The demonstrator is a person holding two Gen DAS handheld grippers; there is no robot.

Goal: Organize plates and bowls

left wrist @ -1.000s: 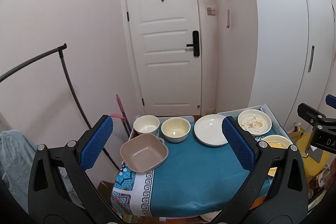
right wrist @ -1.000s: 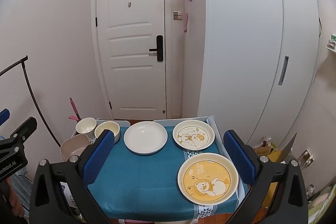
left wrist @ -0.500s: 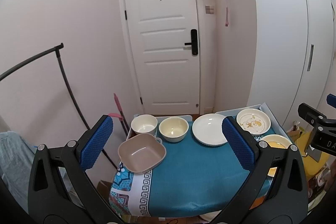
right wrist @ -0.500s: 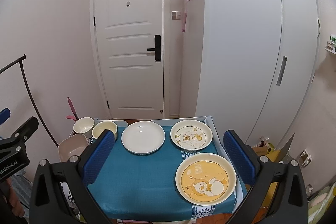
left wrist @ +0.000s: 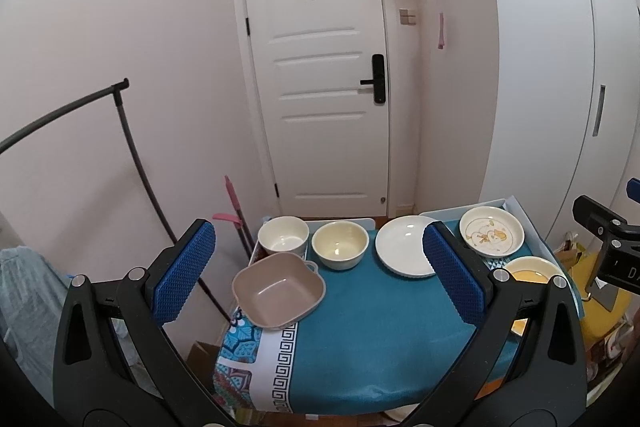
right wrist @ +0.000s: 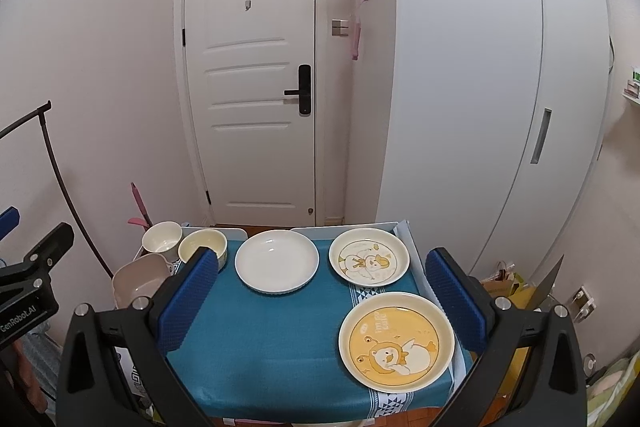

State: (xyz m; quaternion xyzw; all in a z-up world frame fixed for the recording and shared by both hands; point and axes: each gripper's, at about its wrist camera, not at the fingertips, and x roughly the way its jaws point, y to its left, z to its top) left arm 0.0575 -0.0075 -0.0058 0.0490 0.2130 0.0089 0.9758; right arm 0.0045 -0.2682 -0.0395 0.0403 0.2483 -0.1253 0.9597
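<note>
Blue ribbed pads frame both wrist views, and each tong stands wide apart with nothing between its fingers: the left gripper (left wrist: 318, 273) low in its frame, the right gripper (right wrist: 320, 301) likewise. Over the last second both views have slid a little: the dishes sit lower in each frame and more of the door shows above them, so the tongs seem to have lifted or tilted up slightly while the crockery itself has not shifted. By my reading no dish has been touched yet and the sorting is still to begin.

Nearest in the right view, at lower right, lies the yellow cartoon plate (right wrist: 396, 341) on the teal cloth (right wrist: 276, 343); it bears lettering above the figure that I cannot make out. At lower left of the left view sits the tan square bowl (left wrist: 279, 290). Beyond, in a row across the middle, stand the white bowl (left wrist: 283, 235), the cream bowl (left wrist: 340, 245), the plain white plate (right wrist: 277, 261) and the pale cartoon plate (right wrist: 369, 261).

At the left edge of the right view, the other tong's body reads "GenRobot.AI". Farthest back stands the white door (right wrist: 250, 67).
</note>
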